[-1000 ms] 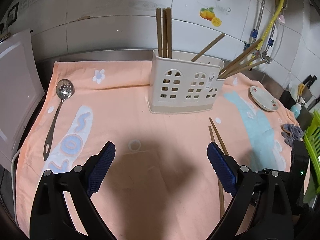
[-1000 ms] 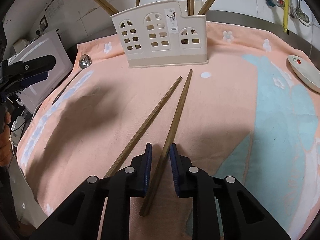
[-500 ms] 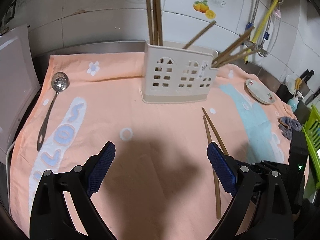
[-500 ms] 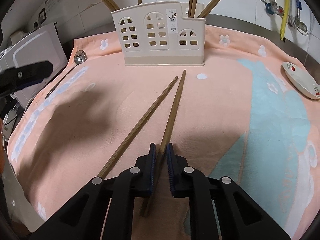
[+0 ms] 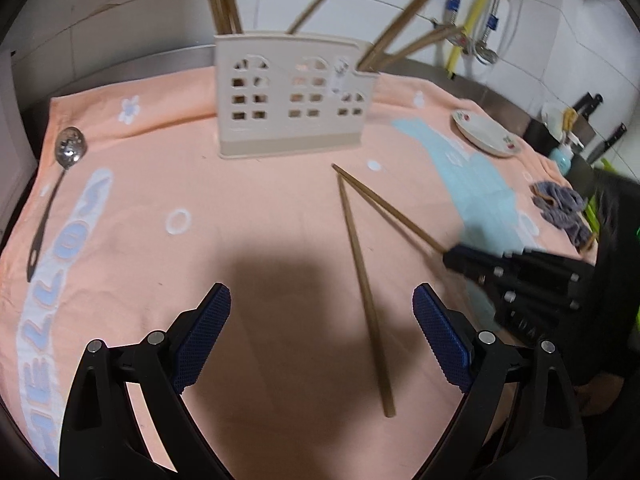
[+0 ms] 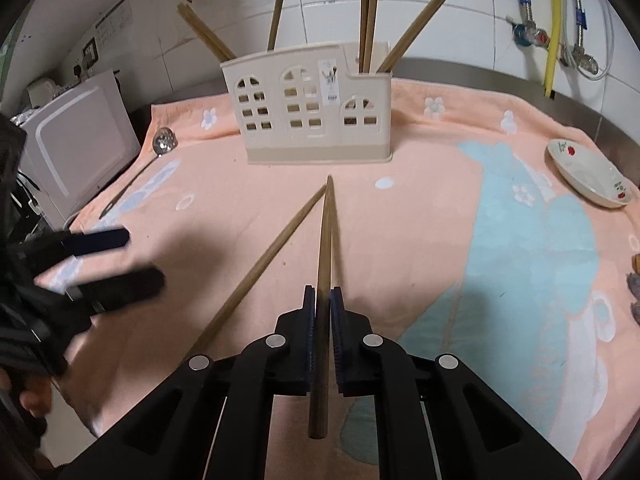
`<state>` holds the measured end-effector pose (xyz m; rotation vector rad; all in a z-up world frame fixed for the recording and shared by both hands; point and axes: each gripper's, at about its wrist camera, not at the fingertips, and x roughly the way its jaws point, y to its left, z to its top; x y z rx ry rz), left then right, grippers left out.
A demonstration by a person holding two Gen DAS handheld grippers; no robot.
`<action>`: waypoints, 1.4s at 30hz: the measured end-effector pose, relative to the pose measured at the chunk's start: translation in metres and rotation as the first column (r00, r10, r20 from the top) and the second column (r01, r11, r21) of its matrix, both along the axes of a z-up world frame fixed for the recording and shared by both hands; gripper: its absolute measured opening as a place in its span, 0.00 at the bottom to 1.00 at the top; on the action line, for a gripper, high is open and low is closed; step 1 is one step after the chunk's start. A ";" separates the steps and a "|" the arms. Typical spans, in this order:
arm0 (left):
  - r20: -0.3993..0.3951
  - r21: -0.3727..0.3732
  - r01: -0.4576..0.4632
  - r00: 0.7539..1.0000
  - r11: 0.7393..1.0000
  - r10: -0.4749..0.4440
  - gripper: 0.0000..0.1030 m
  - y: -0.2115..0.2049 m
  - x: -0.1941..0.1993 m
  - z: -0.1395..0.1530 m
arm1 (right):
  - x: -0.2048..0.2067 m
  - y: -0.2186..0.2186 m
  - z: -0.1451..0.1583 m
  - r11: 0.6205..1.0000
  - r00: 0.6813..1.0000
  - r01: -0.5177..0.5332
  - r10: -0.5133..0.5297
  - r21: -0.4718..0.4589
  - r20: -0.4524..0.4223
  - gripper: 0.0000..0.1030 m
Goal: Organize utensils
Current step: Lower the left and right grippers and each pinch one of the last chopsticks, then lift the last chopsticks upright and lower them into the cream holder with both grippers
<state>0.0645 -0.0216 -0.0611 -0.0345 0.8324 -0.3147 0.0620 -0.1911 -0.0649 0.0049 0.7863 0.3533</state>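
Both wrist cameras are looking low across the worktop [image 5: 280, 208] toward its back edge — left from the left, right nearer — sharing the holder [image 6: 310, 112].

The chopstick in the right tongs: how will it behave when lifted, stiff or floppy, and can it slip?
The chopstick looks like straight wood, so probably stiff and light. The right tongs grip it near its thick end, so the long front part may sag or pivot. Its smooth surface might slip.

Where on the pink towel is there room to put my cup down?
Bare towel lies between the slotted spoon and the loose chopstick. More lies between the held chopstick and the plate. It is crowded by the utensil holder.
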 end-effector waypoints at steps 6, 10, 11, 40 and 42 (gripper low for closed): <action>-0.042 -0.003 0.049 0.998 0.999 -0.049 0.69 -0.018 -0.002 -0.016 | -0.004 -0.008 0.015 1.000 0.999 0.003 -0.004 0.019 0.040 0.07; -0.070 -0.017 0.075 0.995 0.997 -0.076 0.54 -0.027 0.001 -0.026 | -0.006 -0.013 0.023 1.000 0.998 0.009 -0.010 0.028 0.064 0.06; -0.075 -0.023 0.081 0.994 0.996 -0.082 0.47 -0.029 0.001 -0.028 | -0.006 -0.014 0.024 0.999 0.998 0.011 -0.013 0.030 0.068 0.06; 0.009 0.052 0.044 0.999 0.998 -0.044 0.06 -0.025 0.008 0.003 | -0.007 -0.030 0.067 0.998 0.984 0.011 -0.022 0.067 0.178 0.06; 0.044 0.052 0.038 0.998 0.998 -0.040 0.05 -0.020 0.010 0.016 | -0.004 -0.032 0.075 0.997 0.982 0.004 -0.019 0.076 0.188 0.06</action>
